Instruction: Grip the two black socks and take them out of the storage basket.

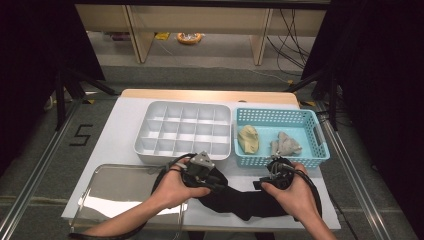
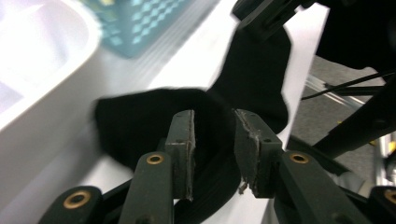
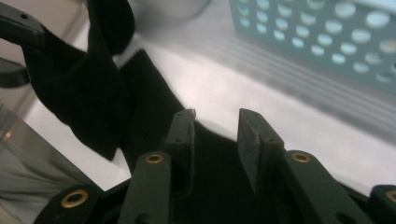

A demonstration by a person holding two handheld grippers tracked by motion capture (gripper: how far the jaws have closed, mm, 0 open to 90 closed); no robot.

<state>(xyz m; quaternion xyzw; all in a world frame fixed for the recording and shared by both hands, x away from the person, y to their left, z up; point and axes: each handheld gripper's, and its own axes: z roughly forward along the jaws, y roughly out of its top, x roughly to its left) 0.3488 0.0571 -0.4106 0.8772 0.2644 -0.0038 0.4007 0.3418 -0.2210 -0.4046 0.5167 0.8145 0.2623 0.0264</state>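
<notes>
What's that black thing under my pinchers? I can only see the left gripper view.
Observer: A black sock, stretched between both grippers near the table's front edge.
Operator: Is my other pincher holding it?
Observer: No. The right gripper has open jaws over the sock, with a gap between the pads.
Operator: What's in the blue basket?
Observer: The blue basket holds a yellow sock and a grey sock.
</notes>
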